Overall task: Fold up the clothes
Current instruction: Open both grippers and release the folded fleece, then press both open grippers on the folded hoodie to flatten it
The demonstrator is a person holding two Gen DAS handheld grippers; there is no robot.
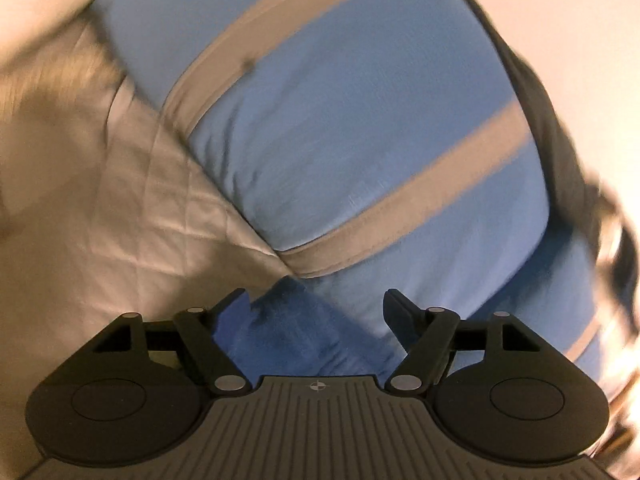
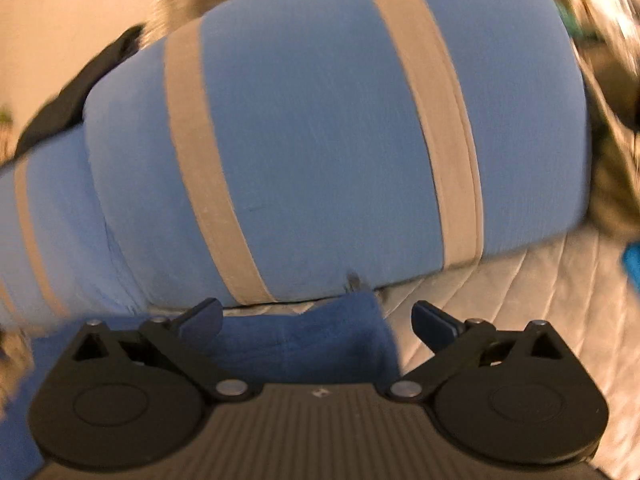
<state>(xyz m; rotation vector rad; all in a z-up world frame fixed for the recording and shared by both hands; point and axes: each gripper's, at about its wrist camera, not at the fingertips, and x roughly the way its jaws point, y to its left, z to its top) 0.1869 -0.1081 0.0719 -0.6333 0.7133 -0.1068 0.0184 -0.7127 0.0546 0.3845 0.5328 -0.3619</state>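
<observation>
Left gripper (image 1: 316, 312) seen spread wide, nothing clamped; right gripper (image 2: 318, 320) likewise. Blue garment with grey stripes (image 1: 360, 128), folded, laid on quilted beige cover (image 1: 132, 200); darker blue fold seen between both jaws.

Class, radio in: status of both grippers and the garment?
Left gripper open, right gripper open. Blue garment with beige stripes folded on quilted beige cover. Nothing obstructing.

Open left tongs (image 1: 316, 312) over blue striped garment (image 1: 340, 120) on quilted cover (image 1: 132, 200).
</observation>
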